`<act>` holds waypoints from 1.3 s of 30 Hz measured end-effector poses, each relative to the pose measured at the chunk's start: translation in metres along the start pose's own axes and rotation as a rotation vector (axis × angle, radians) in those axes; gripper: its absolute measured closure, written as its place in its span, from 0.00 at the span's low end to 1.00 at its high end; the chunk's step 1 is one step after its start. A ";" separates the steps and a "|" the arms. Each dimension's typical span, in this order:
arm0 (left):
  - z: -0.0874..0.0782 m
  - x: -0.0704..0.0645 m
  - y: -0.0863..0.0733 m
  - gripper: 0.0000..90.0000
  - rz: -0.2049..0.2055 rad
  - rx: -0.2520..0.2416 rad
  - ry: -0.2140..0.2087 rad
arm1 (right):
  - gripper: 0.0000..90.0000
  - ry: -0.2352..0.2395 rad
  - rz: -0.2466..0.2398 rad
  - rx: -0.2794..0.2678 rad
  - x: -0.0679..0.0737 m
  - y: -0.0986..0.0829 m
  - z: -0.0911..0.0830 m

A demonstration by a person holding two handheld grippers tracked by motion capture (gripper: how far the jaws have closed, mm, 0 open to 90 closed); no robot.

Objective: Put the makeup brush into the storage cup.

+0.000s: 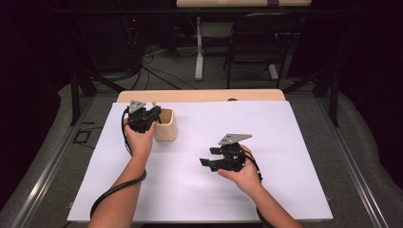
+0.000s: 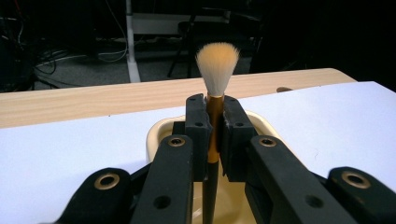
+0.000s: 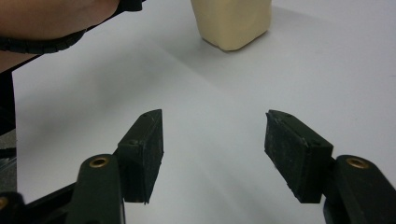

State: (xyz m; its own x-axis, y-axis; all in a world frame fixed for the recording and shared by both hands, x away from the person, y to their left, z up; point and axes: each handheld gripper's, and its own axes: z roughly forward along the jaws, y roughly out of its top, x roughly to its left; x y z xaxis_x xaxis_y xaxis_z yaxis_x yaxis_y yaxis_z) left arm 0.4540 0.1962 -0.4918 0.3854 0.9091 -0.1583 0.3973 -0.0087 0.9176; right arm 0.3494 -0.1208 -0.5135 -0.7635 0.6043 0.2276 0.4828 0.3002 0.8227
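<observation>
The soft-bristled brush with a gold ferrule and dark handle (image 2: 215, 116) stood upright, bristles up, its handle reaching down into the cream-coloured, rounded-square holder cup (image 2: 161, 133) on the white sheet covering the pale wooden surface (image 1: 266, 128). The left gripper (image 2: 215, 126) was clamped on the ferrule, likely so the brush could be lowered straight into the cup or lifted out without tipping; which of the two I could not tell. The left hand (image 1: 139, 140) held that gripper just beside the cup's rim, forearm reaching forward from the near edge. The right gripper (image 3: 214, 149) hovered low over bare sheet, well apart from the cup, its jaws spread wide with nothing between them, the right hand (image 1: 244, 173) cradling it from below.
</observation>
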 end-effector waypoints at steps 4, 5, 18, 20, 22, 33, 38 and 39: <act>0.000 0.000 0.000 0.93 0.001 0.001 0.003 | 0.41 0.001 0.001 0.000 0.000 0.000 0.000; -0.001 0.000 0.000 0.93 0.002 0.003 0.002 | 0.41 0.002 0.002 0.000 0.000 0.000 0.000; 0.000 0.002 -0.003 0.93 -0.003 0.006 0.002 | 0.41 0.003 -0.001 0.003 0.000 0.000 0.001; -0.001 0.002 -0.003 0.93 -0.007 0.006 0.005 | 0.41 0.005 0.006 0.000 0.001 -0.001 0.002; -0.001 0.003 -0.003 0.92 -0.009 0.004 0.004 | 0.41 0.006 0.006 0.000 0.001 -0.001 0.002; -0.006 0.003 -0.003 0.78 -0.011 -0.002 0.028 | 0.41 0.005 0.001 0.007 0.000 -0.001 0.002; -0.006 0.005 -0.003 0.62 -0.040 -0.014 0.040 | 0.41 0.004 0.005 0.004 0.001 -0.001 0.002; -0.006 0.006 -0.003 0.59 -0.044 -0.017 0.043 | 0.41 0.005 0.003 0.005 0.000 -0.001 0.002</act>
State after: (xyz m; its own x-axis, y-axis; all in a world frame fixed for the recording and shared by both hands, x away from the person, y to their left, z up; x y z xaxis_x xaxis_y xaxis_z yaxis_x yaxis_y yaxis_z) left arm 0.4498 0.2039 -0.4936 0.3313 0.9256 -0.1830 0.3989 0.0383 0.9162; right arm 0.3495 -0.1194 -0.5153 -0.7645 0.6013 0.2324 0.4869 0.3023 0.8195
